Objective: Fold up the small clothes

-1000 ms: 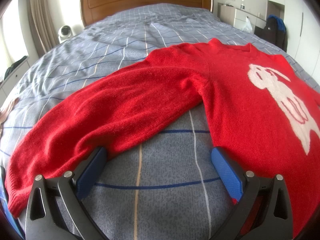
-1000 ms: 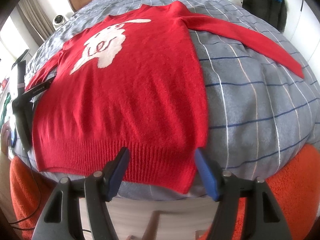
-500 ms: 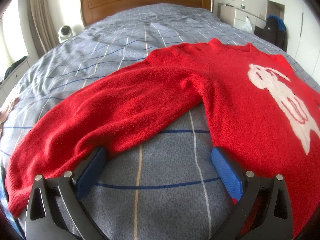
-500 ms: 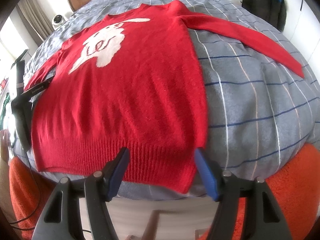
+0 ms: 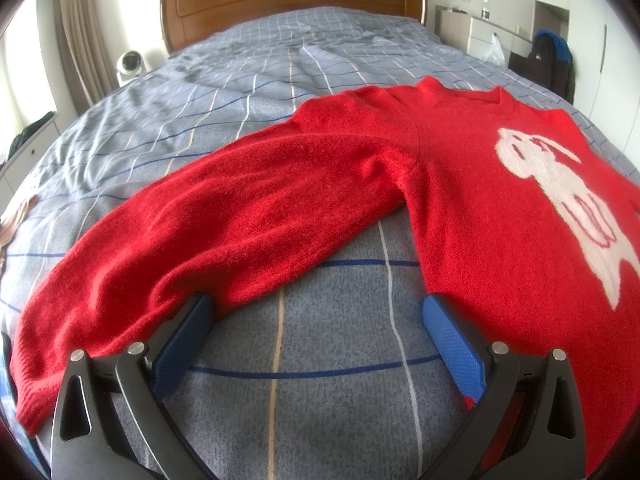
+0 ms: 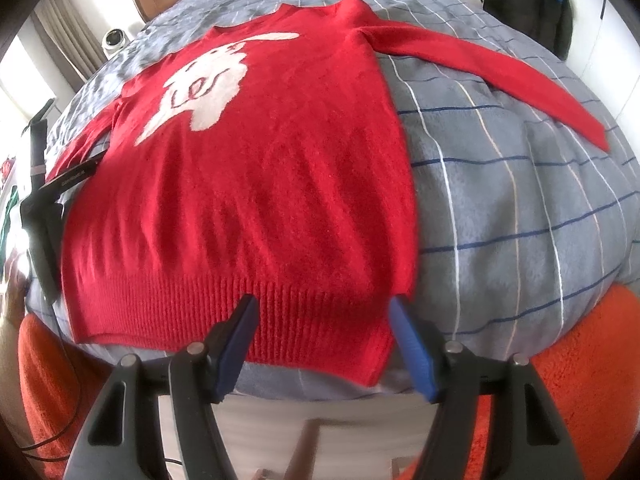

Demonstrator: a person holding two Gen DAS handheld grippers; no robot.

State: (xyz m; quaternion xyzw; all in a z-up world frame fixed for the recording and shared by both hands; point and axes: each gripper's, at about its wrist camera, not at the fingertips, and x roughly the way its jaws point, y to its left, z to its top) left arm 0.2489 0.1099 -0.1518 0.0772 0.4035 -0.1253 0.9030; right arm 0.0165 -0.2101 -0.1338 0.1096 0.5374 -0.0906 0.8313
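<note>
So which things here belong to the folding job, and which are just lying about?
Job:
- red sweater
- left gripper, open
- right gripper, open
- bed, the work surface

Lying about:
- white fan
- black backpack
- plastic bag
- bottle

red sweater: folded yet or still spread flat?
Spread flat. The red sweater lies face up on the bed, both sleeves out to the sides, hem uncreased; left gripper and right gripper open, holding nothing.

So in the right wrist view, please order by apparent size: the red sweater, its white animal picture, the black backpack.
1. red sweater, by far the largest.
2. white animal picture.
3. black backpack, smallest in view, though it stands farthest away, so its real size is unsure.
</note>
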